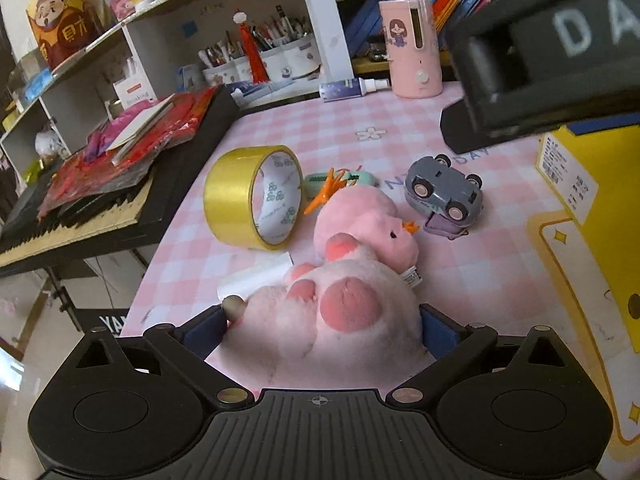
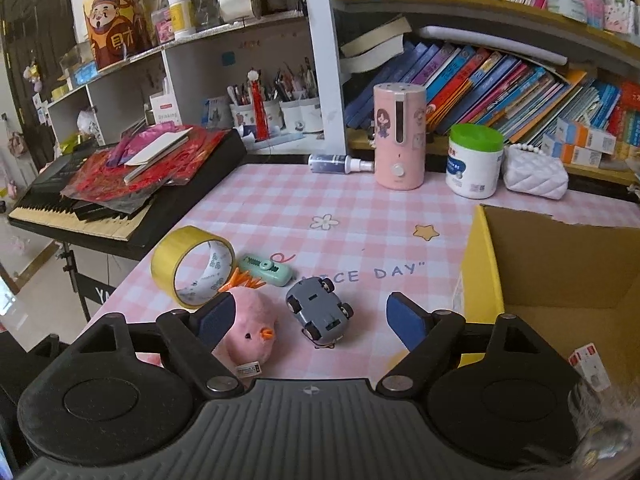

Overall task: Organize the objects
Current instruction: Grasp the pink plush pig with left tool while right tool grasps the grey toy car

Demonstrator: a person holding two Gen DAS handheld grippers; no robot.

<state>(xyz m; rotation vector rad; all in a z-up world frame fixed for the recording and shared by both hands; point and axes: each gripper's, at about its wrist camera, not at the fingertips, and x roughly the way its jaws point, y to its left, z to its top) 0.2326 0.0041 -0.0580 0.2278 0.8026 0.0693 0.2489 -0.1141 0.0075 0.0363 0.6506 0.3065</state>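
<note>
Pink-white checked tablecloth [image 2: 320,200]; yellow tape roll [image 2: 192,266]; pink plush chick [image 2: 250,328]; grey toy car [image 2: 318,310]; yellow box [image 2: 480,256].

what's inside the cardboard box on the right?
In the cardboard box, a small red-and-white packet lies near the front corner. The rest of the floor looks bare; the right claw's body hides the nearest part.

Background clutter you can see behind the pink checked tablecloth [image 2: 280,200].
At your far edge stands a pink humidifier [image 2: 399,136] with a cartoon girl sticker; a spray bottle [image 2: 340,163] lies on its side just left of it, and a green-lidded white tub [image 2: 474,161] and white quilted pouch [image 2: 535,175] sit to its right. Leaning books [image 2: 500,88] fill the shelf behind. To your left, an electronic keyboard [image 2: 80,216] carries red papers [image 2: 132,172]; pen cups [image 2: 276,114] sit in the white shelving.
</note>
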